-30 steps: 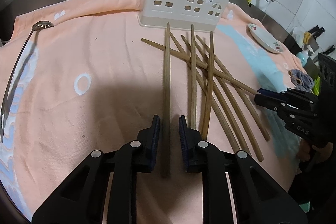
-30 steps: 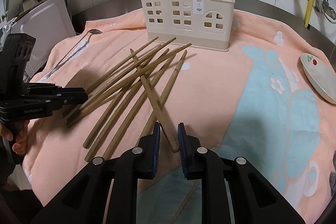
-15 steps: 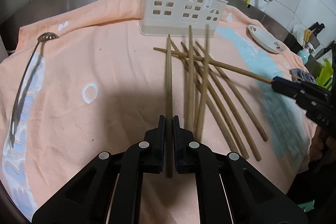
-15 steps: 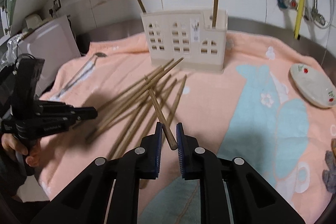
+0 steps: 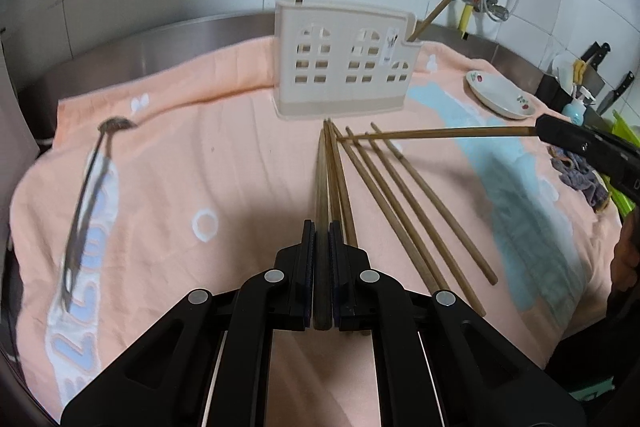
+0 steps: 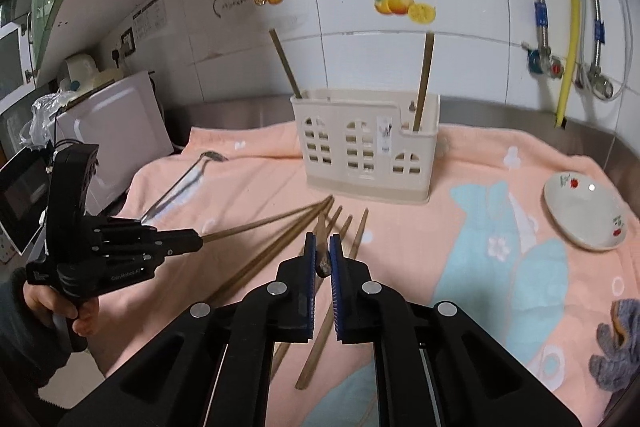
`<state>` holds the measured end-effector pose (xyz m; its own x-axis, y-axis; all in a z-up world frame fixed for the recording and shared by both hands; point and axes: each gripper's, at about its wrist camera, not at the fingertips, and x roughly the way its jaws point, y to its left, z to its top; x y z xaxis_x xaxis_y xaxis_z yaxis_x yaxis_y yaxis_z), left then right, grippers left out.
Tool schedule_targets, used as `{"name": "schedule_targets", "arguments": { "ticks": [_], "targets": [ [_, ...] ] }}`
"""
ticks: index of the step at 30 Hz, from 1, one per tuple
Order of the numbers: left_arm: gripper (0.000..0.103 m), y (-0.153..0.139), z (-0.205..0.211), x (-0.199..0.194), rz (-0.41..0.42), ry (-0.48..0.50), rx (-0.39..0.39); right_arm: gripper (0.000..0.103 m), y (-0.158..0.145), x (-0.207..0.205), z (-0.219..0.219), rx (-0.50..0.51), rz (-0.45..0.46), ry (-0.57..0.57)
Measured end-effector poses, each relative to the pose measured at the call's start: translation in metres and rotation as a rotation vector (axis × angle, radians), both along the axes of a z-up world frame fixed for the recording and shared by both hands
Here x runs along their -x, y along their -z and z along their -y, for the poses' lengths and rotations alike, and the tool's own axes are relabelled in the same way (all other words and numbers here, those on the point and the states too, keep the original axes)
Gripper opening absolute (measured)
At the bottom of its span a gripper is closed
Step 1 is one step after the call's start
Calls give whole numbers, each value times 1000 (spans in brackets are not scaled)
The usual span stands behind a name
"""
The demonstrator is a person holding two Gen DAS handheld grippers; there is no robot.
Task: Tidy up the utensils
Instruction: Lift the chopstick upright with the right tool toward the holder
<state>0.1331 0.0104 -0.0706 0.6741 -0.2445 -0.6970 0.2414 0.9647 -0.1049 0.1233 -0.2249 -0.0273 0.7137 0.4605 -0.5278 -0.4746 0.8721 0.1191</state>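
My left gripper (image 5: 321, 231) is shut on a wooden chopstick (image 5: 321, 179) that points at the cream utensil holder (image 5: 344, 67). The right gripper (image 6: 322, 243) has its jaws closing tight on another chopstick (image 6: 322, 265), raised off the towel. In the left wrist view that right gripper (image 5: 546, 131) holds its chopstick (image 5: 440, 133) level above the loose chopsticks (image 5: 400, 195). The right wrist view shows the left gripper (image 6: 198, 241) with its chopstick (image 6: 264, 223) aimed toward the holder (image 6: 368, 155). Two chopsticks stand upright in the holder.
A peach towel (image 5: 240, 147) covers the counter. A metal ladle (image 5: 86, 187) lies at the left, a small white plate (image 6: 580, 215) at the right, and a grey rag (image 6: 616, 347) near the right edge. Knives (image 5: 600, 55) and a white appliance (image 6: 116, 123) flank the counter.
Both grippers went from open around a chopstick to shut on it. Both then rose, lifting their chopsticks off the pile, and the views tipped up toward the wall.
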Motion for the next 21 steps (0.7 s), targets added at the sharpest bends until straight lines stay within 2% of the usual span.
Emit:
{"name": "schedule_targets", "arguments": {
  "ticks": [11,21],
  "targets": [
    [6,-42,10,5,112,39,-23,6,-37,-7,1,2,58,-7],
    [6,-89,17,-23,153,87,-22,6,-88,-30,7,5,87,-25]
  ]
}}
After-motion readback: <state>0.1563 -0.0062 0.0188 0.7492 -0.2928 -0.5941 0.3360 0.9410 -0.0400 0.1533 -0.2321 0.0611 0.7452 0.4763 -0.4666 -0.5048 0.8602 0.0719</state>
